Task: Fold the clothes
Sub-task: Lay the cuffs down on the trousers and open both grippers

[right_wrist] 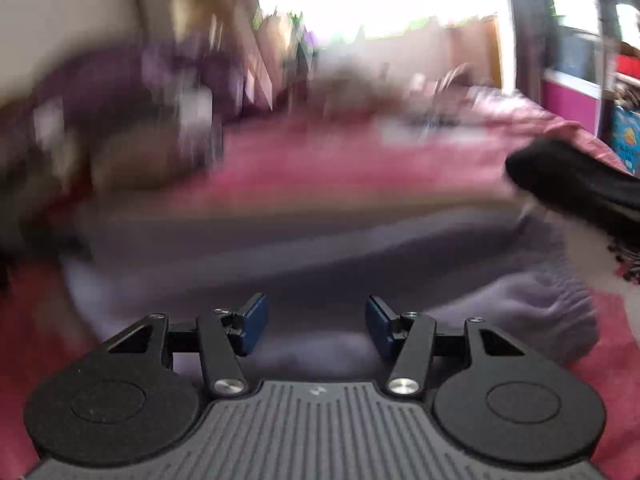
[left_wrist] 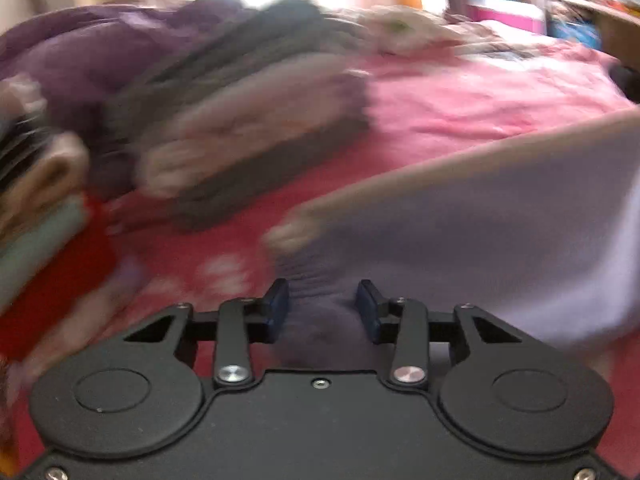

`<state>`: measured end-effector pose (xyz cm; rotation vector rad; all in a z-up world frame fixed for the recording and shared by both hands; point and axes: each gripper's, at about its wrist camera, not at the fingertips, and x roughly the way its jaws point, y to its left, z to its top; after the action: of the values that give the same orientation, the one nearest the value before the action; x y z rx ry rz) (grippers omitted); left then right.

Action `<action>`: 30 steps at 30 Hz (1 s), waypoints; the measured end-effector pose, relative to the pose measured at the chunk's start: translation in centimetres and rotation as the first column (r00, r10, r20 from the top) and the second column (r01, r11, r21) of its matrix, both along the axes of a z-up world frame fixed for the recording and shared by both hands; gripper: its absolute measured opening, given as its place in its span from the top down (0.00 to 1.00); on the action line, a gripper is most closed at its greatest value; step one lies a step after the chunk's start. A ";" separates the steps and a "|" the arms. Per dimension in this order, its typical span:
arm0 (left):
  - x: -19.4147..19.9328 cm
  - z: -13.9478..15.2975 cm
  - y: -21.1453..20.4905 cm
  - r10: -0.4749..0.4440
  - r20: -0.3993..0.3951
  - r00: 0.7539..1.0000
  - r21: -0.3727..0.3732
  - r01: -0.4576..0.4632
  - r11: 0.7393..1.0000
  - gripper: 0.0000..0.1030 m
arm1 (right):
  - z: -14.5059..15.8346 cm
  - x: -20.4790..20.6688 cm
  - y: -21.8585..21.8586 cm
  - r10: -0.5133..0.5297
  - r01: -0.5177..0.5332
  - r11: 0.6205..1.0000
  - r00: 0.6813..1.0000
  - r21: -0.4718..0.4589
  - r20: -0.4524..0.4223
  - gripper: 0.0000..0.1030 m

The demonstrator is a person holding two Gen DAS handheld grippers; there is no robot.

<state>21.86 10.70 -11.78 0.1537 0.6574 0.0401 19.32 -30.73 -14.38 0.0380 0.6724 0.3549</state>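
On a bed with a pink, soft-looking bedspread [left_wrist: 460, 100] lies a lavender garment [left_wrist: 480, 240], smooth cloth with a gathered, ribbed hem bunched at its near corner. The left tool [left_wrist: 323, 308] stands parted, its blue pads either side of that puckered hem without pressing it: released. From it, a blurred stack of folded clothes [left_wrist: 248, 128] in grey and beige layers sits at eleven o'clock. In the right wrist view the right tool [right_wrist: 316, 322] is likewise released, jaws apart above the lavender garment [right_wrist: 520, 300]. A black rounded object [right_wrist: 572, 188] juts in at two o'clock, too blurred to name.
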 end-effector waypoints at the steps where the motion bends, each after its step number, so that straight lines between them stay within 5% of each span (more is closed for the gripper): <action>1: -0.3 0.8 1.4 0.027 0.023 0.999 -0.079 -0.025 0.997 0.62 | -0.5 0.0 0.4 0.027 -0.028 0.997 0.999 -0.066 -0.017 0.47; 5: -0.1 0.7 6.0 0.120 0.008 0.993 -0.365 -0.109 0.924 0.64 | 0.0 0.1 -1.1 0.004 -0.002 0.999 1.000 0.050 -0.027 0.47; 8: 1.0 -0.2 6.6 0.129 -0.006 0.992 -0.471 -0.116 0.874 0.64 | -0.2 0.4 -1.6 -0.023 0.023 0.997 1.000 0.069 -0.006 0.47; 13: 1.4 -0.4 4.0 0.107 -0.051 0.993 -0.340 -0.118 0.933 0.64 | -0.2 0.7 -1.8 -0.033 0.032 0.998 0.999 0.060 0.007 0.46; 16: 0.6 -0.7 4.1 0.128 -0.067 0.989 -0.364 -0.144 0.920 0.64 | -0.6 1.1 -1.7 -0.025 0.025 0.999 1.000 0.046 -0.001 0.46; 19: 0.3 -1.1 3.4 0.132 -0.064 0.989 -0.312 -0.145 0.939 0.79 | -0.7 1.1 -1.7 -0.025 0.025 0.998 1.000 0.053 -0.002 0.45; 24: -1.5 1.8 1.6 0.134 0.026 0.991 -0.171 -0.128 0.977 0.83 | -0.9 1.2 -1.1 0.008 -0.008 1.000 1.000 -0.008 0.000 0.44; 26: -1.4 1.3 2.0 0.138 0.001 0.990 -0.171 -0.136 0.976 0.83 | -1.0 1.2 -1.0 0.017 -0.017 1.000 1.000 -0.019 -0.002 0.43; 29: -1.1 0.5 2.6 0.145 -0.040 0.989 -0.175 -0.150 0.973 0.74 | -0.9 1.3 -1.1 0.030 -0.030 0.999 1.000 -0.018 -0.011 0.43; 30: -0.9 0.0 2.9 0.152 -0.040 0.988 -0.175 -0.157 0.972 0.64 | -0.8 1.3 -1.3 0.040 -0.040 0.999 0.999 -0.020 -0.016 0.43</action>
<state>20.94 13.59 -11.78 -0.0701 0.6951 0.1288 20.65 -32.00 -15.20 0.0082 0.6925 0.3865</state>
